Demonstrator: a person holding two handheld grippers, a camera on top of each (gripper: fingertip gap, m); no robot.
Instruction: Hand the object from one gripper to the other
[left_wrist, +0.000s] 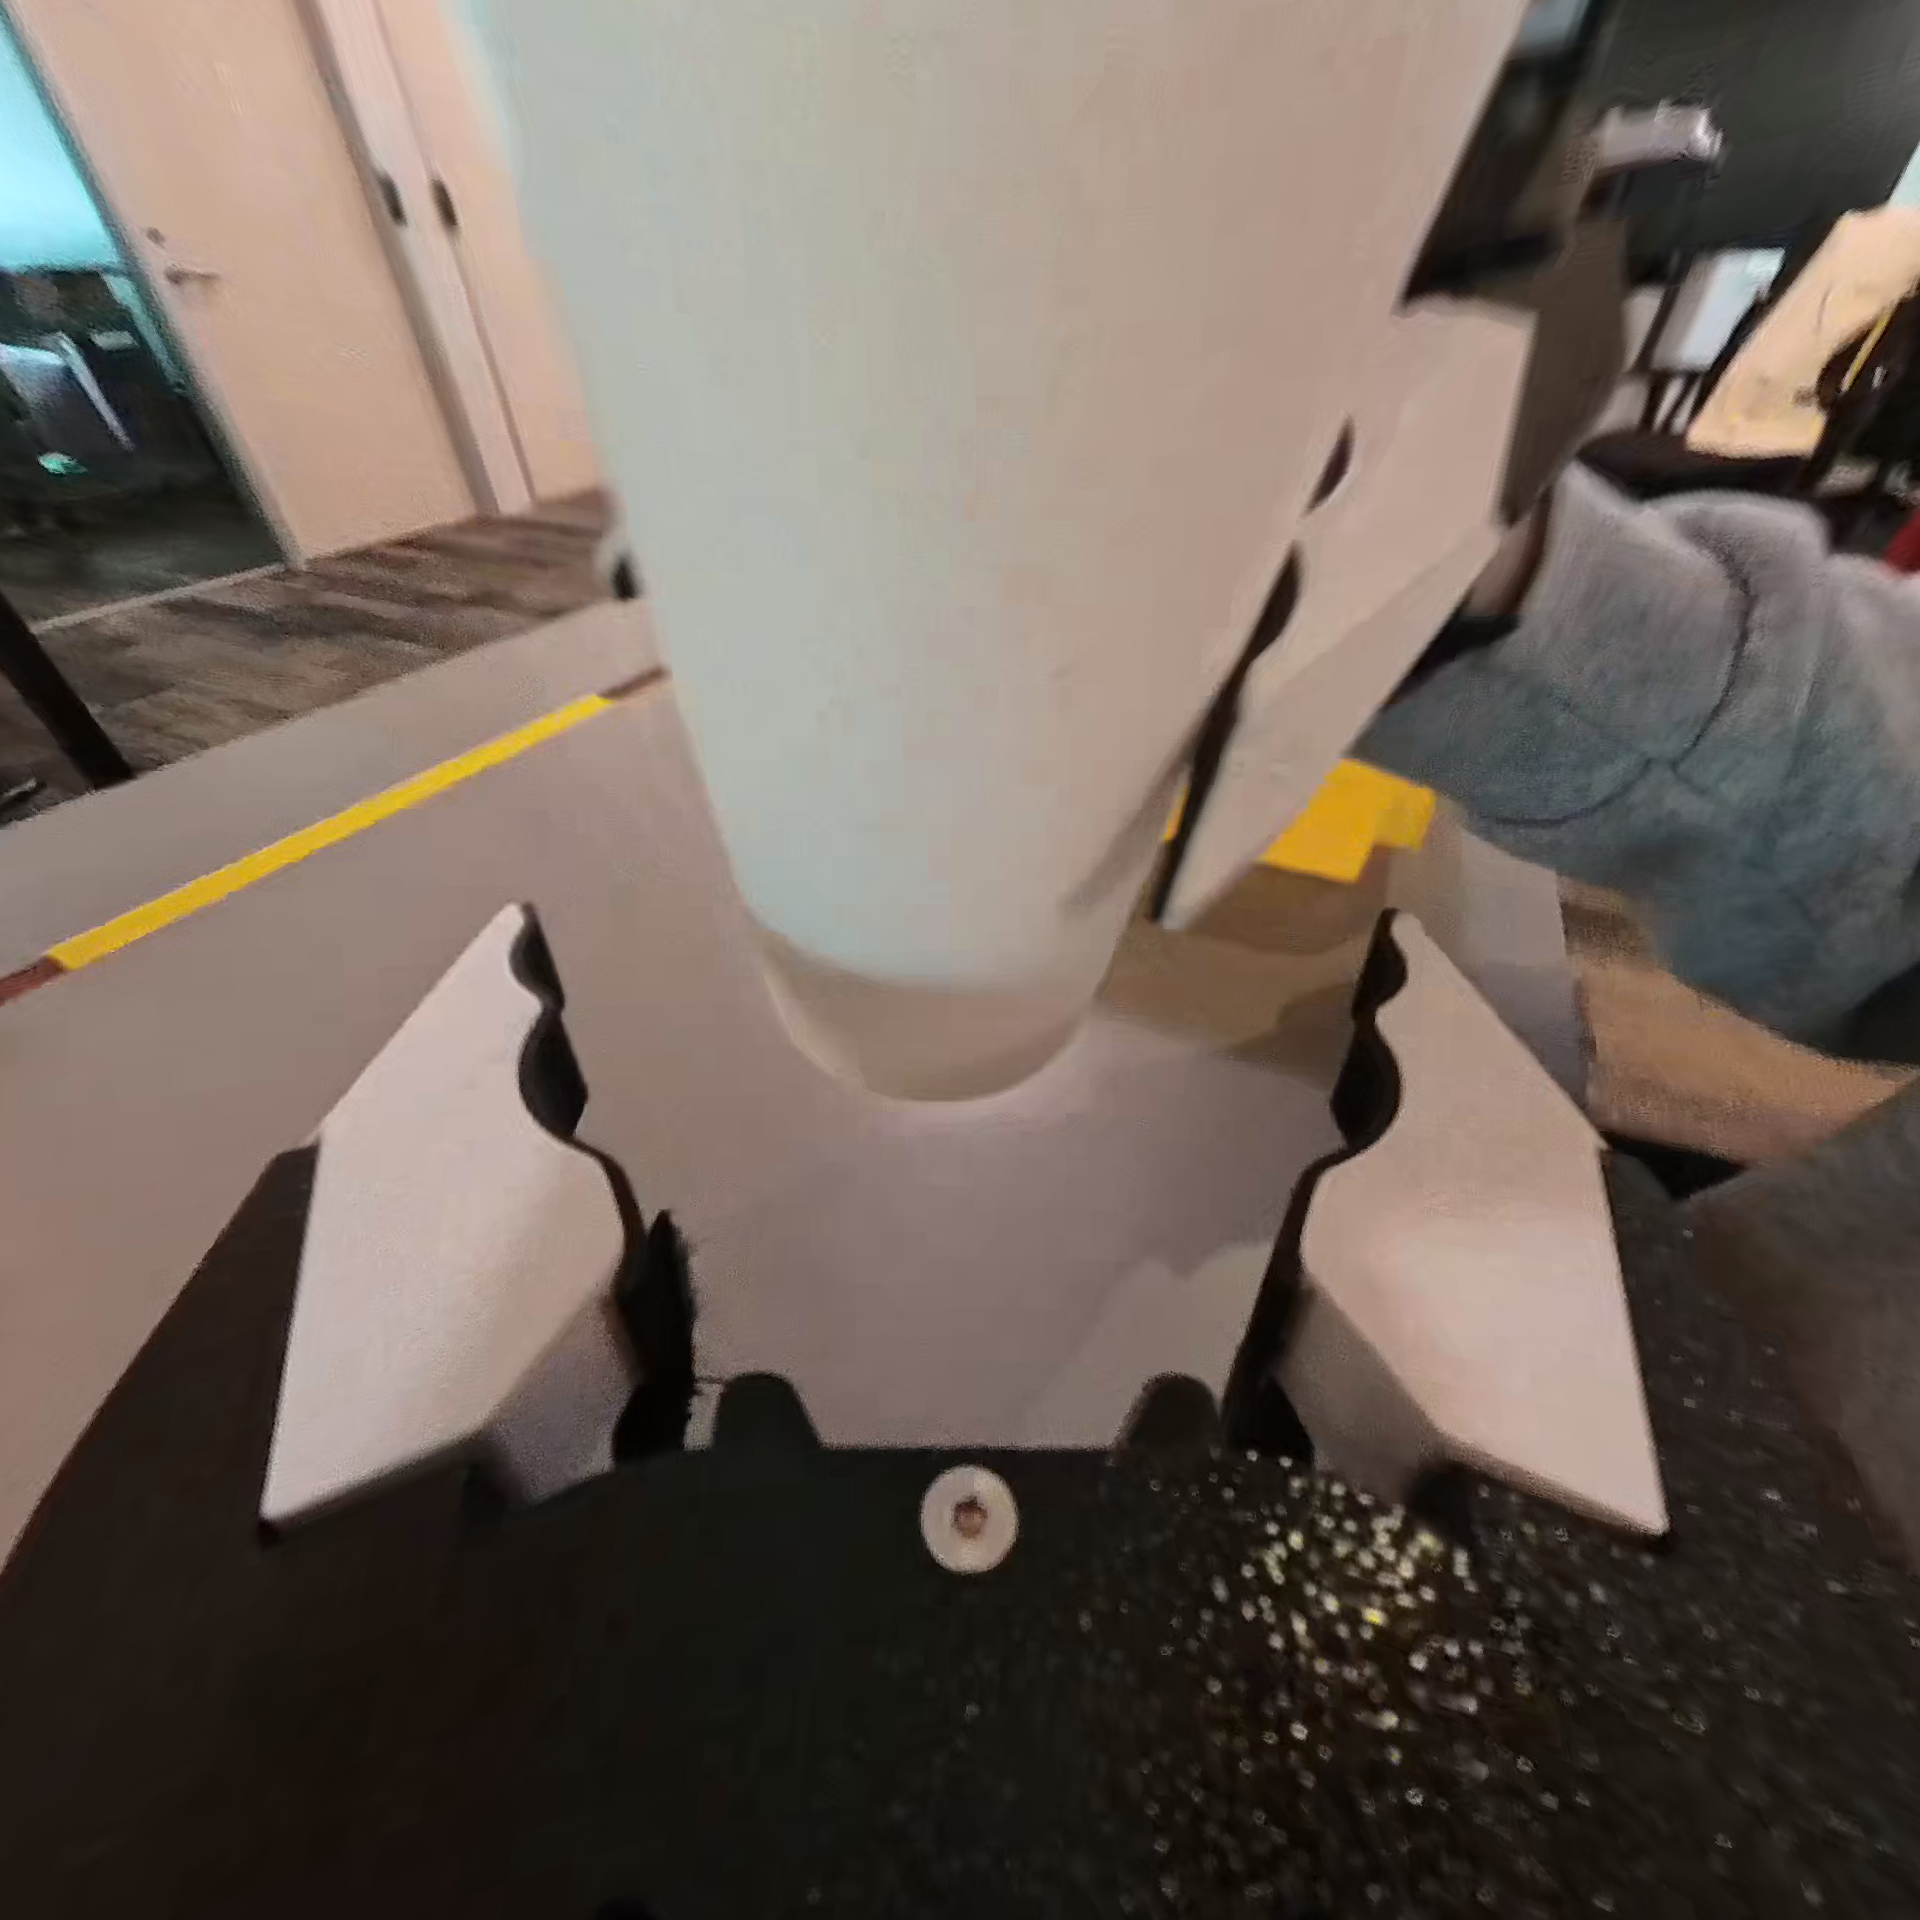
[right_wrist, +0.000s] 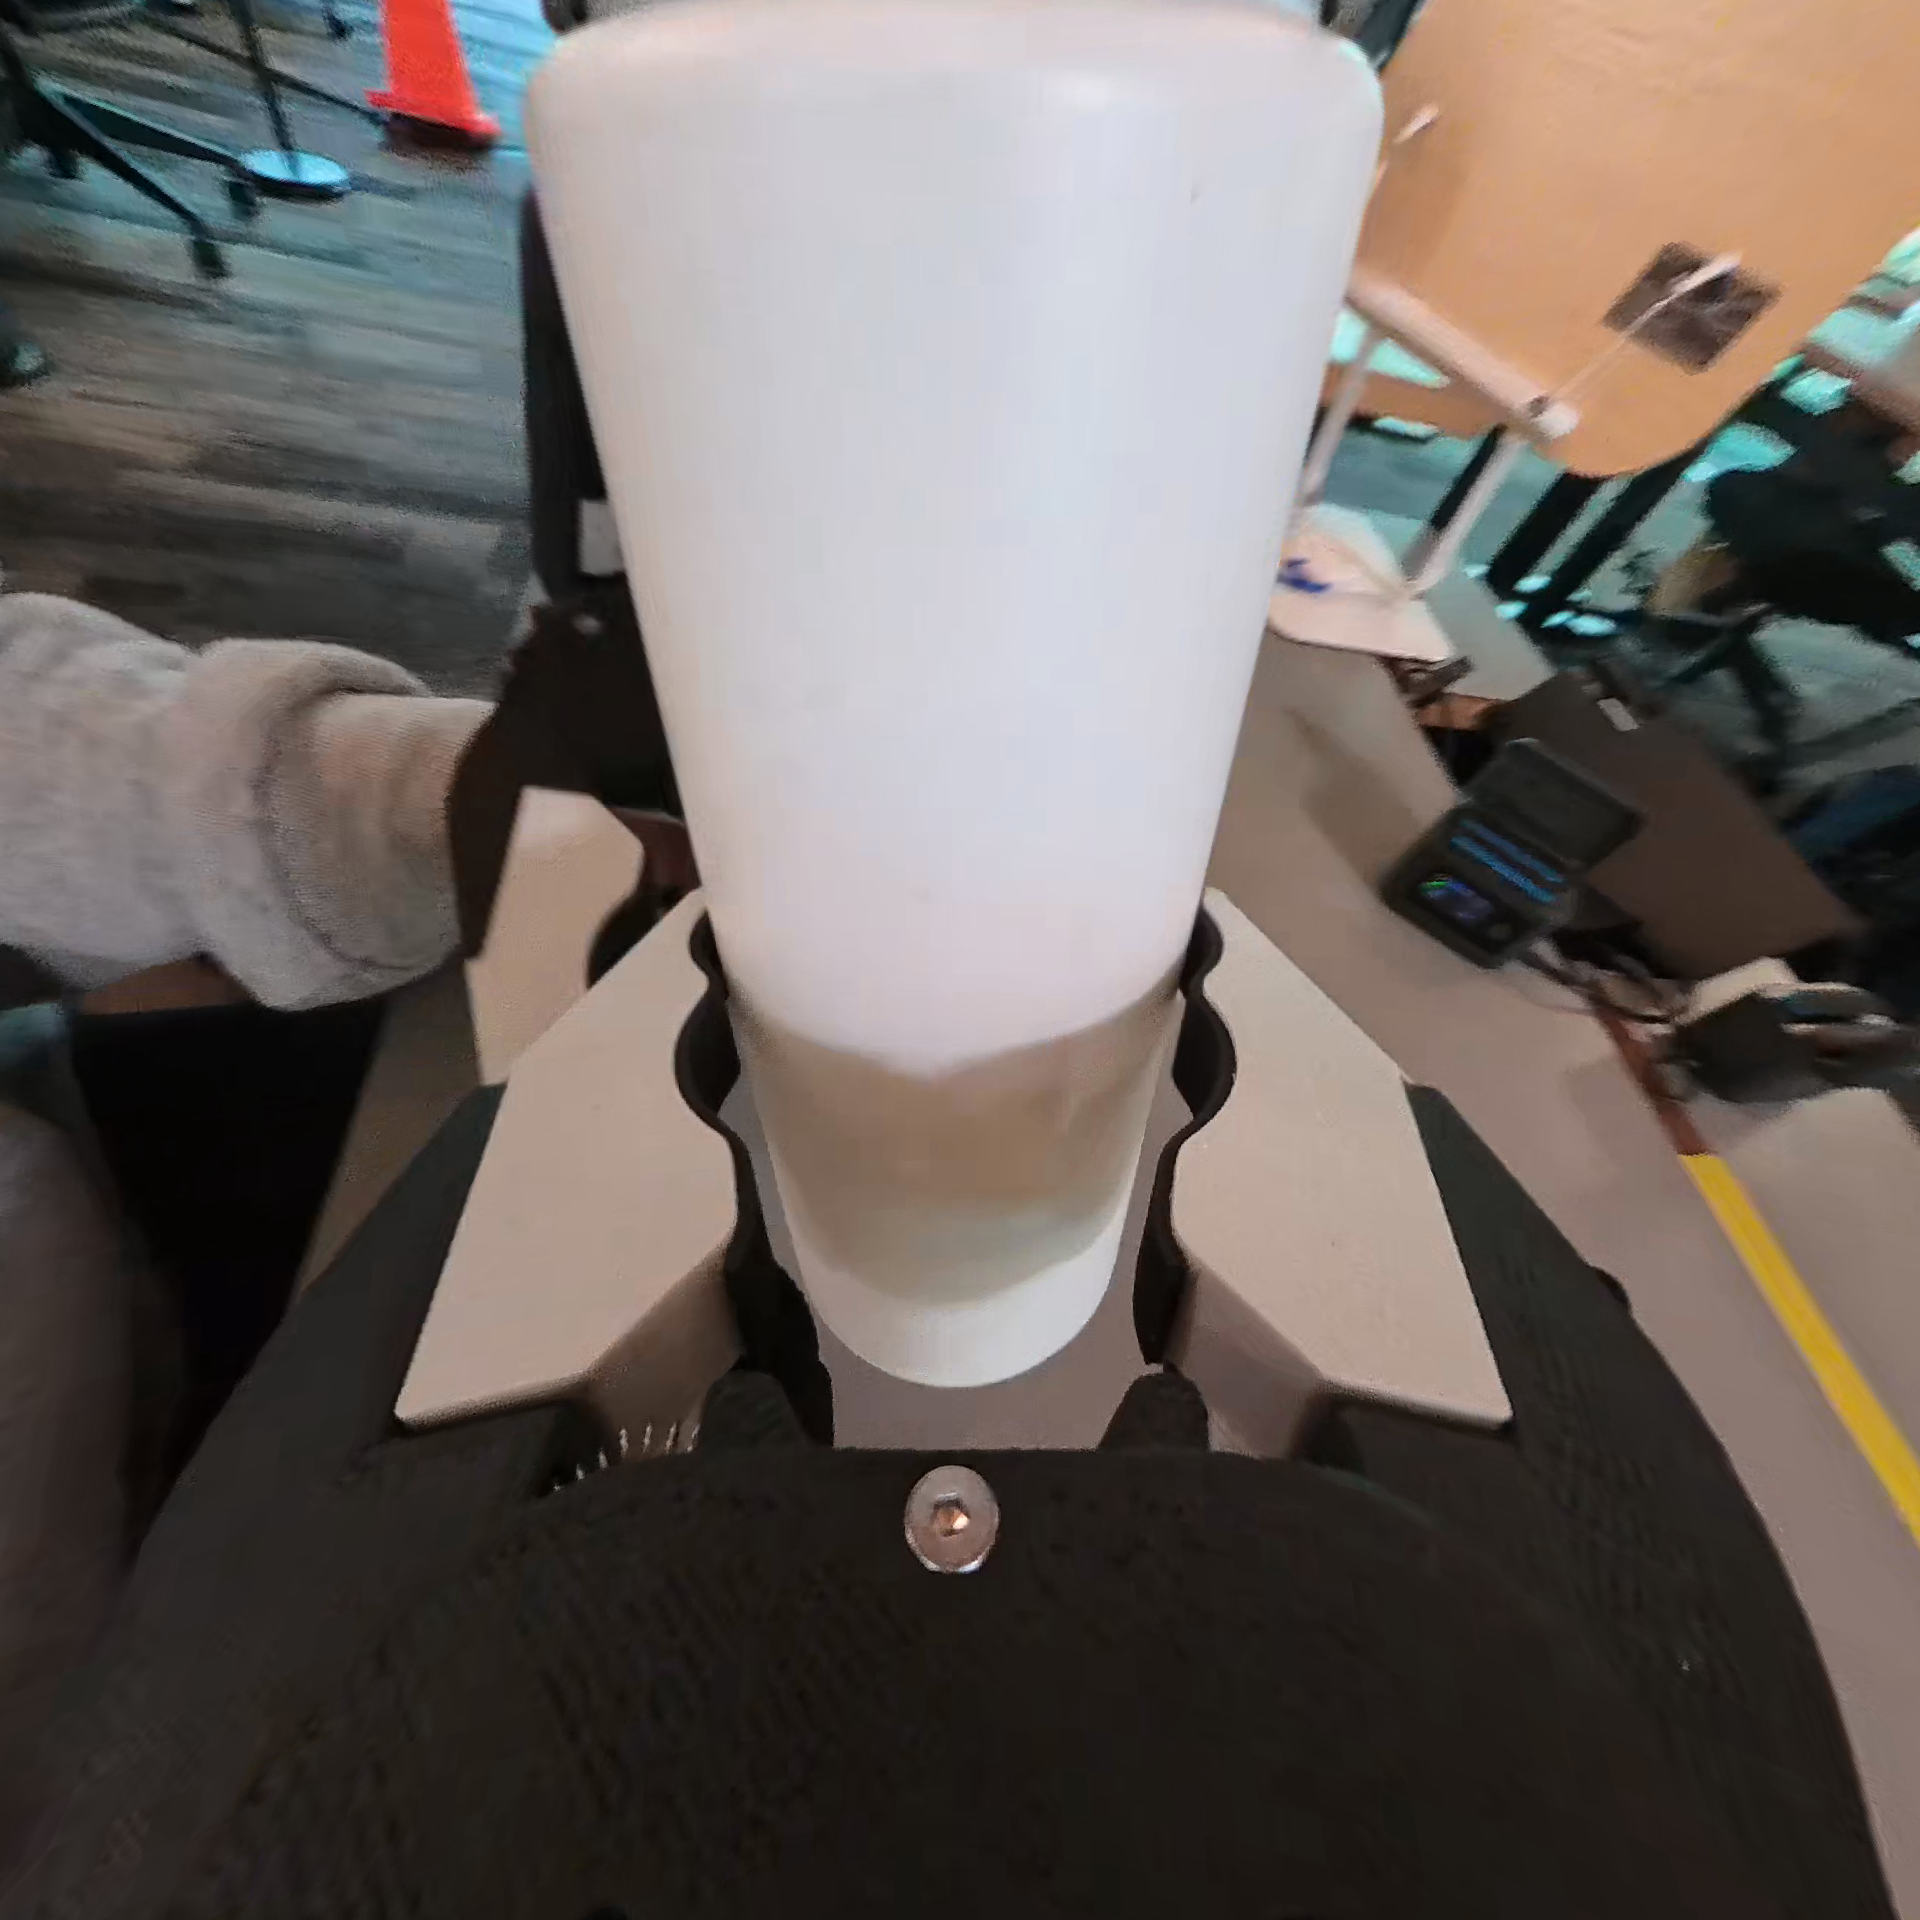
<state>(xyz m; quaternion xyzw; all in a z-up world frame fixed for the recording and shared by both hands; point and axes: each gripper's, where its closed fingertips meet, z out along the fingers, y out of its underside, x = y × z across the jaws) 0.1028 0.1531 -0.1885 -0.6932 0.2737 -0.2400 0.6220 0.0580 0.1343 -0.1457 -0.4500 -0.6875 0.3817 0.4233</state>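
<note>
A tall white bottle (right_wrist: 956, 499) stands upright between the fingers of my right gripper (right_wrist: 956, 914), which is shut on its lower part. In the left wrist view the same bottle (left_wrist: 914, 468) hangs just above the grey table (left_wrist: 312, 987), with the right gripper's fingers (left_wrist: 1382, 582) clamped on it from the right. My left gripper (left_wrist: 956, 920) is open; its two fingers sit wide apart below and on either side of the bottle's base, not touching it. One left finger (right_wrist: 551, 883) shows behind the bottle in the right wrist view.
A person's grey fleece sleeve (left_wrist: 1683, 727) holds the right gripper; another sleeve (right_wrist: 208, 800) holds the left. Yellow tape (left_wrist: 332, 821) runs along the table edge. A black device with cables (right_wrist: 1507, 862) lies at the right. An orange cone (right_wrist: 431, 62) stands on the floor. My hands' fingertips stand some 5 centimetres from each other.
</note>
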